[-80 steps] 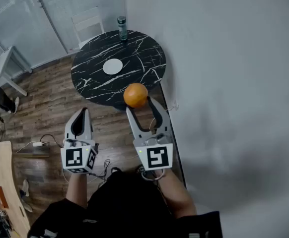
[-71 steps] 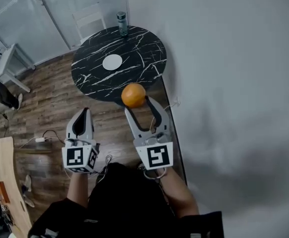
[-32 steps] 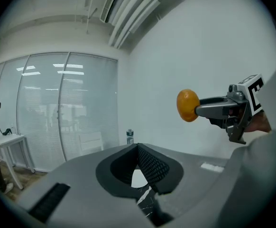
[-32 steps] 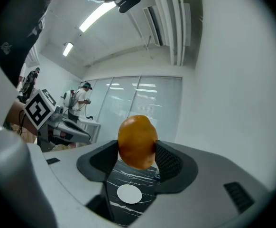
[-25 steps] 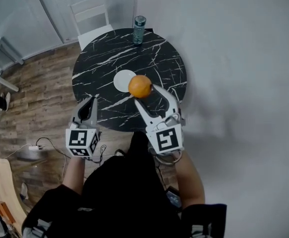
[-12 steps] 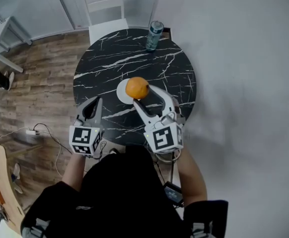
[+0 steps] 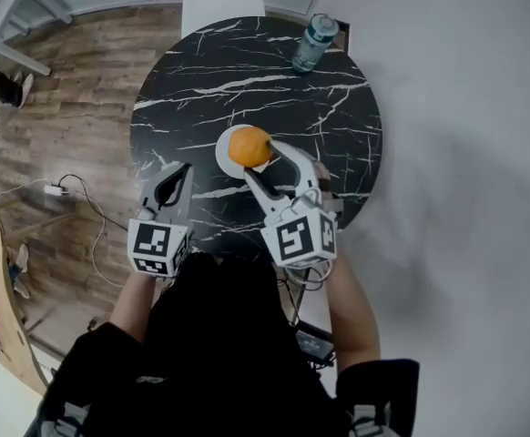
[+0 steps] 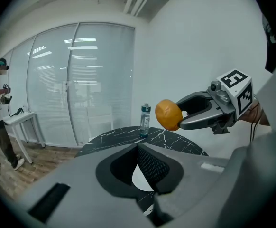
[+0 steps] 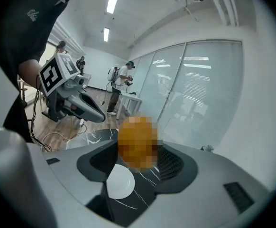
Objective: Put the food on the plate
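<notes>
Nearly done here: gripping the orange (image 7: 249, 147) in the right gripper (image 7: 263, 156) jaws above the plate (image 7: 223, 144) on the worktop (image 7: 192, 71), just needs lowering and releasing; left gripper (image 7: 172, 182) jaws closed on nothing

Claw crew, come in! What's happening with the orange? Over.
Right claw gripping orange, held above plate, not down yet. Left claw shut, empty. Nothing in the way.

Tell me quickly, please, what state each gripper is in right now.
Left gripper: closed, nothing in it.
Right gripper: closed on the orange.
</notes>
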The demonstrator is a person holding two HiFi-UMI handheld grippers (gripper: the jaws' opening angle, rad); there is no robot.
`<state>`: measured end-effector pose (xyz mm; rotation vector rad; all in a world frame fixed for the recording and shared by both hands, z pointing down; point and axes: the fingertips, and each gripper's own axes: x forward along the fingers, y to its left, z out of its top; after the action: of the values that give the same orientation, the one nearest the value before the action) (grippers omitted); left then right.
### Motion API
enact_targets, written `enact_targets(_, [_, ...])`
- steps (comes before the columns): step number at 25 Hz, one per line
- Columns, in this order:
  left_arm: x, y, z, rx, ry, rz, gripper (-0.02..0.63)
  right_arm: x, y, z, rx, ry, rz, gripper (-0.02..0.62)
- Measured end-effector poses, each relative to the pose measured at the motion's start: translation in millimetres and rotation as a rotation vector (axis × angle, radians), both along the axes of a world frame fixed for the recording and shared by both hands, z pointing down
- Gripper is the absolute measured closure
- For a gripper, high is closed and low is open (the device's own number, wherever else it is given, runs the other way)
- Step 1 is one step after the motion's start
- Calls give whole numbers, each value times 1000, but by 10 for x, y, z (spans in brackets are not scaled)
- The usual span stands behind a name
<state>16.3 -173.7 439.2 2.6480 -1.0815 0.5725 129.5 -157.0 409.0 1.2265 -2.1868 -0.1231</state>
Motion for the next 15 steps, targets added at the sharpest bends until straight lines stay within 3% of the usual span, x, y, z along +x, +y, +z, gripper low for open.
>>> enact_targets(15, [-53,-72,656,-109,-69,-134,606,129,-346,846,-169,122,-117,359])
